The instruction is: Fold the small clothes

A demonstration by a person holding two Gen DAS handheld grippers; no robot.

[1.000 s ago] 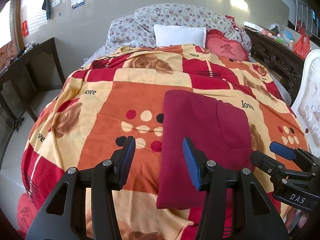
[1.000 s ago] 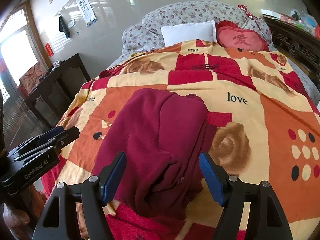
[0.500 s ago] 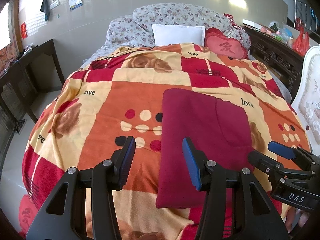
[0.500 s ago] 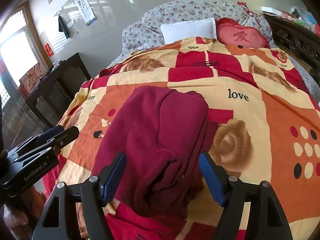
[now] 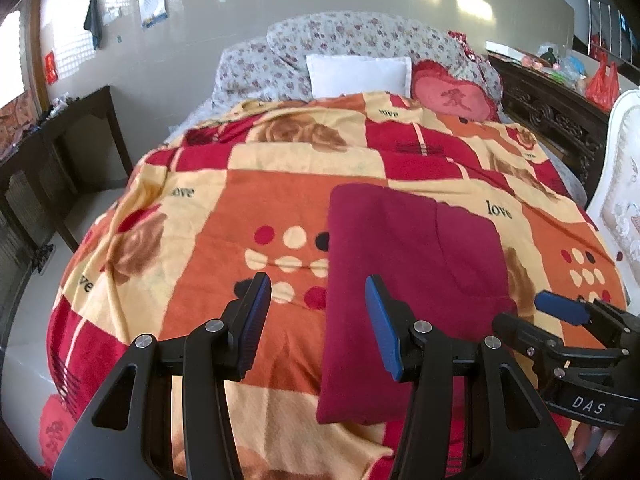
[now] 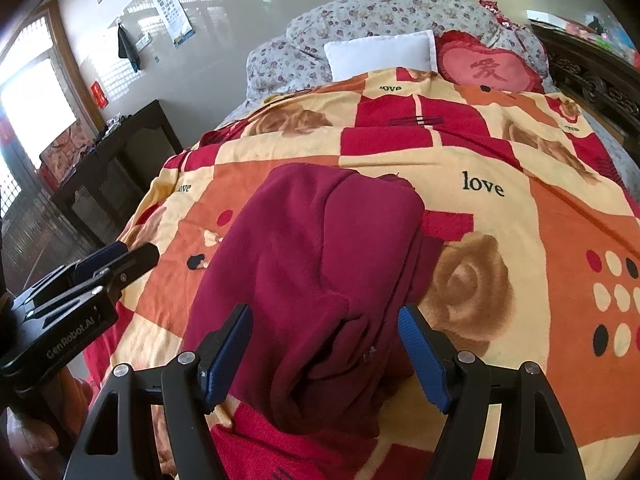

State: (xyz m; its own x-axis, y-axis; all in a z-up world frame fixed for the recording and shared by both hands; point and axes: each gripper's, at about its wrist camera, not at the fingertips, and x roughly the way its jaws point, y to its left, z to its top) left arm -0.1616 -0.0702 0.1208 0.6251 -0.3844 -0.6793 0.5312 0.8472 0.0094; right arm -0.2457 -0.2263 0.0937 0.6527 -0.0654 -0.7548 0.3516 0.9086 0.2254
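A dark red garment (image 5: 408,272) lies folded in a long rectangle on the patterned blanket (image 5: 248,216), near the bed's foot. In the right wrist view the garment (image 6: 320,264) shows a bunched near end between the fingers. My left gripper (image 5: 318,308) is open and empty, above the garment's left edge. My right gripper (image 6: 324,344) is open and empty, straddling the garment's near end from above. The right gripper also shows in the left wrist view (image 5: 560,320), and the left gripper in the right wrist view (image 6: 116,260).
Pillows (image 5: 360,76) and a red heart cushion (image 5: 456,96) lie at the bed's head. A dark wooden desk (image 5: 52,148) stands left of the bed. A carved dark cabinet (image 5: 552,116) and a white chair (image 5: 624,200) stand at the right.
Both views have shifted slightly; the garment sits a little higher in the frames. Both grippers stay open and the garment has not moved.
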